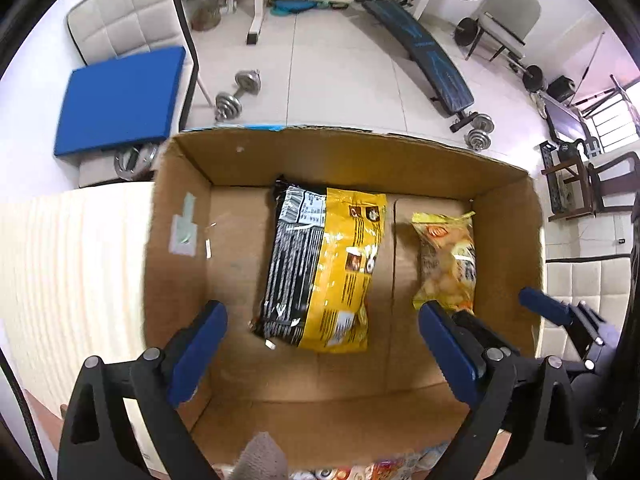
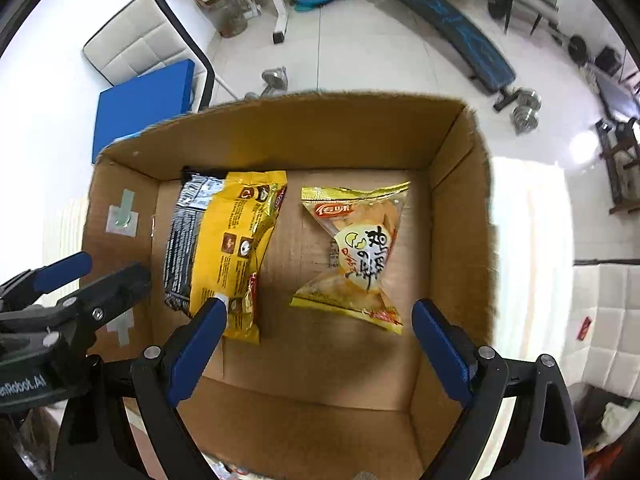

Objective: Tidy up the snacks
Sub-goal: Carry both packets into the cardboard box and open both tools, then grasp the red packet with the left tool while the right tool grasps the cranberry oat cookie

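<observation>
The left gripper (image 1: 322, 344) hangs above the cardboard box (image 1: 360, 156) with its blue pads spread wide and nothing between them. The right gripper (image 2: 320, 340) (its pads equally far apart) hovers empty over the same box. On the box floor lie two snacks: a black-and-yellow packet (image 2: 224, 248) left of the middle, and a smaller yellow pastry packet (image 2: 356, 248) just beside it, apart from it. The box stands on a pale bench (image 1: 72, 264).

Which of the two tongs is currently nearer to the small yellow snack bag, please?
Right. The right tongs hang open almost over the small yellow snack bag; the left tongs hang open over the black-and-yellow packet beside it.
</observation>
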### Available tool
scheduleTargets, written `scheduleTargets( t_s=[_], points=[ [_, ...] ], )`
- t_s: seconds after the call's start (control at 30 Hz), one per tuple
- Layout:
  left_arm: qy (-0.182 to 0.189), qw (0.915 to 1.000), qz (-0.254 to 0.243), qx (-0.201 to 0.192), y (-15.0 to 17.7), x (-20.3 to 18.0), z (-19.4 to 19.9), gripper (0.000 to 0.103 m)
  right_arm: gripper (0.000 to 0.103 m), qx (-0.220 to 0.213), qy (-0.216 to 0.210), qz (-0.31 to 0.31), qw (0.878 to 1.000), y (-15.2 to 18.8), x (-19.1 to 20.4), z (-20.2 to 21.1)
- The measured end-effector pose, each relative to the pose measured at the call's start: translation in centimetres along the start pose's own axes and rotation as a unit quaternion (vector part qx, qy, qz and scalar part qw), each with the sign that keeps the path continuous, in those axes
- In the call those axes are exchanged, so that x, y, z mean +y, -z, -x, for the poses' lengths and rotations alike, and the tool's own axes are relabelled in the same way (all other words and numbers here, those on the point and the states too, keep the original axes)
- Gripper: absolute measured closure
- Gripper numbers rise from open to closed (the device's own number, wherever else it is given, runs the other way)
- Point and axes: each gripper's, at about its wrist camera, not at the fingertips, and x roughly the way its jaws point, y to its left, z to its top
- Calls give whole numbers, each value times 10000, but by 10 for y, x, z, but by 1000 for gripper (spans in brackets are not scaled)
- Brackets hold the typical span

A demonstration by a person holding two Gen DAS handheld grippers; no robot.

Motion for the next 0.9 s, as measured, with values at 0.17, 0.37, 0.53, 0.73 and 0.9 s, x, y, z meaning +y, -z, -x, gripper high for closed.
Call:
scheduleTargets(
  t_s=[0.17,0.37,0.53,0.73,0.9],
  points=[
    [64,9993,107,-355,27,0,40,5,7,-243,-155,-41,9996,29,8,35],
    [24,9975,126,-696,80,5,84,5,7,-397,-417,-198,9981,85,12,72],
    [30,9974,312,-642,133,24,96,5,7,-222,-640,-428,9968,145,11,74],
    [-308,9973,644,-187,209,59,61,5,7,573,-562,-718,9942,216,7,24],
    [-412,9924,1076,432,258,103,8,5,7,1126,-369,-934,9885,257,1,-30]
  ],
)
